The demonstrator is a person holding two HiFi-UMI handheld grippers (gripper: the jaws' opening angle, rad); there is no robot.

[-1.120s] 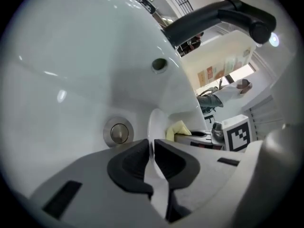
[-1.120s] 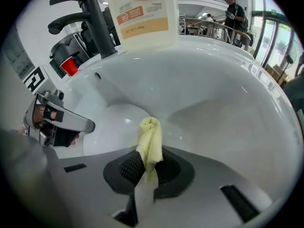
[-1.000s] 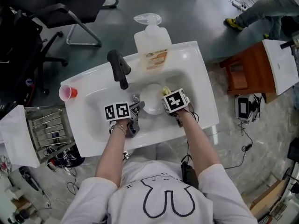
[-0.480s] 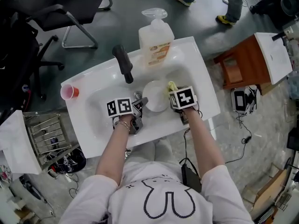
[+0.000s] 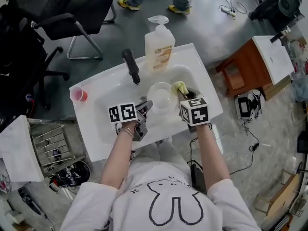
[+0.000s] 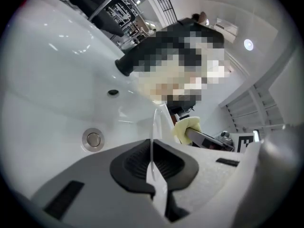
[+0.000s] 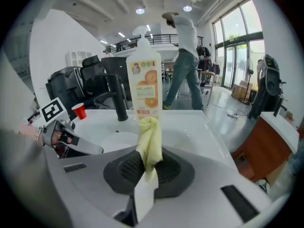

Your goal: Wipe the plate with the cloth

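A pale round plate point(image 5: 161, 98) hangs over the white sink basin point(image 5: 108, 105). My left gripper point(image 5: 146, 106) is shut on the plate's near left rim. In the left gripper view the plate point(image 6: 153, 127) stands edge-on between the ribbed pads of that gripper point(image 6: 153, 164). My right gripper point(image 5: 186, 94) is shut on a yellow cloth point(image 5: 181, 87), which sits at the plate's right edge. In the right gripper view the cloth point(image 7: 149, 139) sticks up from my right gripper point(image 7: 148, 169), with the plate point(image 7: 119, 139) to its left.
A black faucet point(image 5: 131, 66) and an orange-labelled soap bottle point(image 5: 159, 47) stand at the sink's far side. A red cup point(image 5: 78, 95) sits on the left rim. The drain point(image 6: 93, 138) lies below the plate. A wire rack point(image 5: 55, 141) stands left, a wooden stool point(image 5: 240, 71) right.
Both grippers have risen, lifting the plate and the cloth up from the bottom of the basin. The right gripper's marker cube now looks larger and nearer.
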